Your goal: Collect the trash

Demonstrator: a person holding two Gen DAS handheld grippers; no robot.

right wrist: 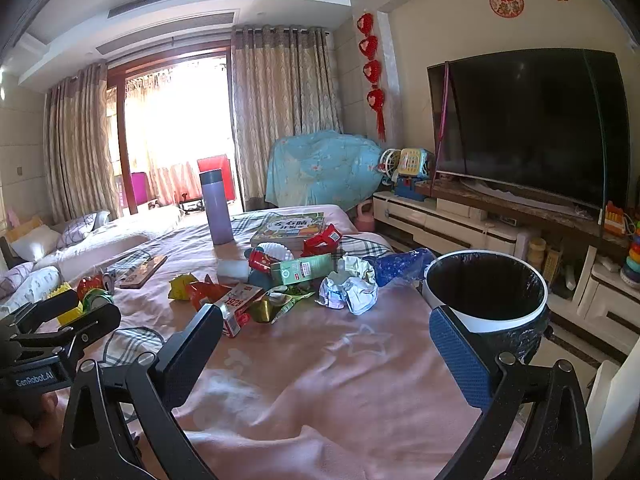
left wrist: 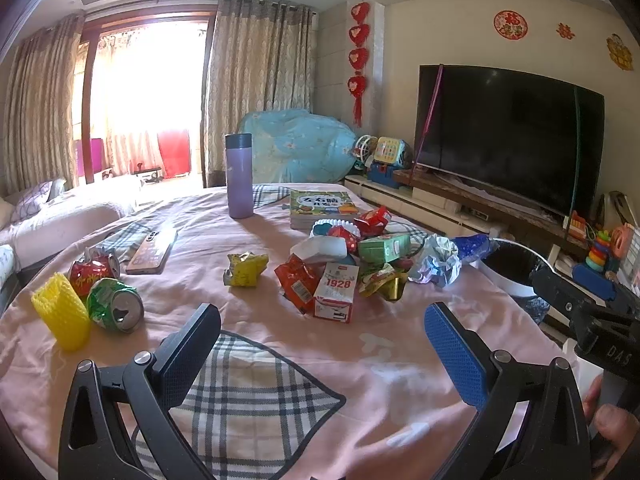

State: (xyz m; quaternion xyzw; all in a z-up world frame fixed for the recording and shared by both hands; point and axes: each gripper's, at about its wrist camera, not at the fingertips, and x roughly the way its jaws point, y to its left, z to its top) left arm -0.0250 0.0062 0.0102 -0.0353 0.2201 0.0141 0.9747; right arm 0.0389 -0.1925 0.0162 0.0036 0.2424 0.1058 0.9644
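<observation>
- Trash (left wrist: pixel 340 268) lies scattered over the pink-covered table (left wrist: pixel 280 344) — a central heap of wrappers and cartons, with two crushed cans and a yellow foam net sleeve (left wrist: pixel 60 316) apart at the left edge.
- The bin (right wrist: pixel 486 292), lined in black, stands just beside the table's right edge, mouth open and seemingly empty, so the collecting looks barely begun.
- Left gripper (left wrist: pixel 322 340) hovers over bare cloth short of the heap, jaws wide apart and holding nothing; right gripper (right wrist: pixel 326 340) likewise, spread and empty, near the bin.
- The "1928" carton (left wrist: pixel 336 296) is nearest the left gripper — probably light and fairly stiff; pinch it across its narrow faces, gently, as an empty box would buckle.
- The crumpled paper ball (right wrist: pixel 352 290) looks soft and springy; a squeeze through the middle should hold.
- The foil wrappers, such as the yellow one (left wrist: pixel 245 268), are likely slick and thin; grab a raised fold, not a flat part.
- The green can (left wrist: pixel 114 306) is dented metal and may roll; close across the body.
</observation>
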